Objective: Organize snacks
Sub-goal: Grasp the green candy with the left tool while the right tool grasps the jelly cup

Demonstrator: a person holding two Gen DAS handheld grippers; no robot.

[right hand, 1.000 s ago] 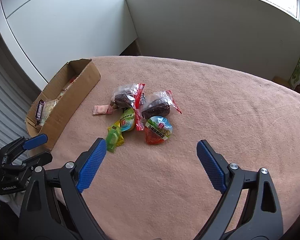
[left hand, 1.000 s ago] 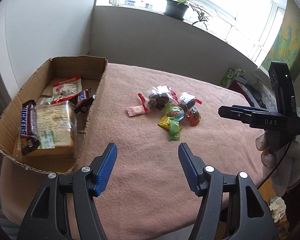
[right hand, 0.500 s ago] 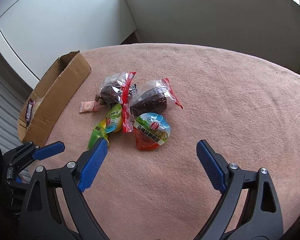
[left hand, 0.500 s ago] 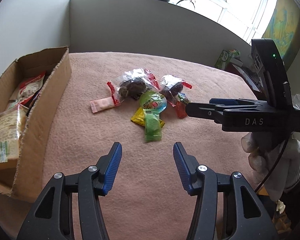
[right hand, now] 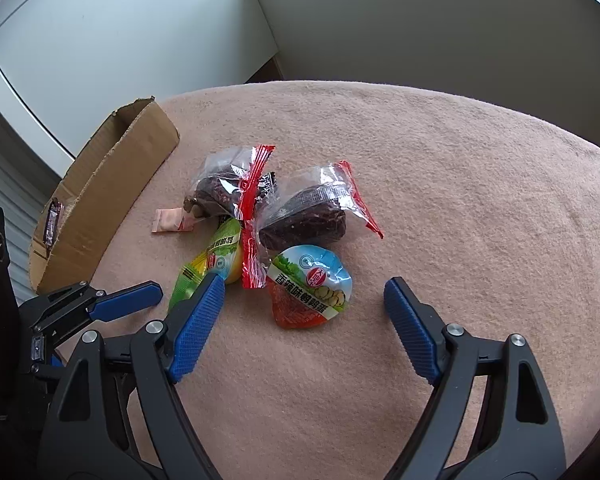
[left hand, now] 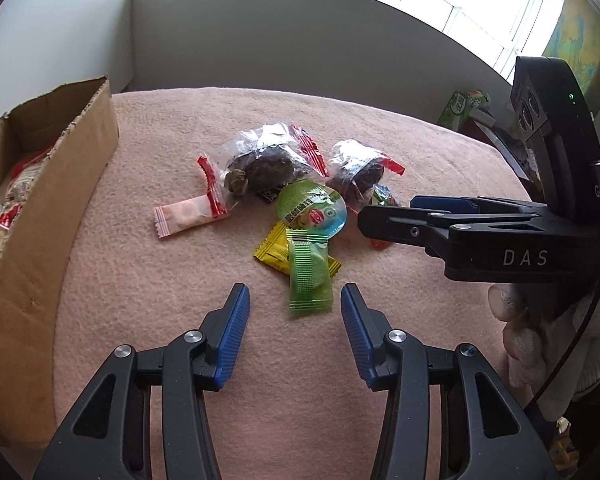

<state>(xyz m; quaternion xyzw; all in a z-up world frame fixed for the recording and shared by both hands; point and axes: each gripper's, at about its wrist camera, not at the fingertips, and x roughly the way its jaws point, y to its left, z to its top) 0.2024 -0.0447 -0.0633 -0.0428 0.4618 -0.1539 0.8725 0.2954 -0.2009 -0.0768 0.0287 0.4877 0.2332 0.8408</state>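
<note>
Snacks lie in a loose cluster on a pink blanket-covered table (left hand: 140, 280), with a cardboard box (left hand: 52, 208) already holding other packets standing well apart at the left edge.

Nearest the left gripper (left hand: 295, 308) is a green sachet (left hand: 310, 276). It lies just ahead of the blue fingertips, its near end reaching almost between them and a little toward the right-hand finger. Its long axis runs away from the gripper, roughly along the line the fingers point, so the jaws would meet its two long edges. It rests on a yellow sachet (left hand: 274, 250), and its far end tucks under a round green-lidded cup (left hand: 311, 210). The left jaws are partly open and closing, with nothing pressed between the pads.

The right gripper (right hand: 304, 308) faces a round cup with a blue-and-green lid and red contents (right hand: 310, 284), which sits just ahead of and between its fingers, closer to the left one. These jaws stand wider, are also closing, and hold nothing.

Beyond lie two clear bags of dark food with red edges (left hand: 266, 160) (left hand: 358, 172) and a pink sachet (left hand: 186, 214) set off toward the box.

Judging by position, each hand seems lined up on its own item: left for the green sachet, right for the red cup. The overlap with the yellow sachet and green cup may drag neighbours along.
</note>
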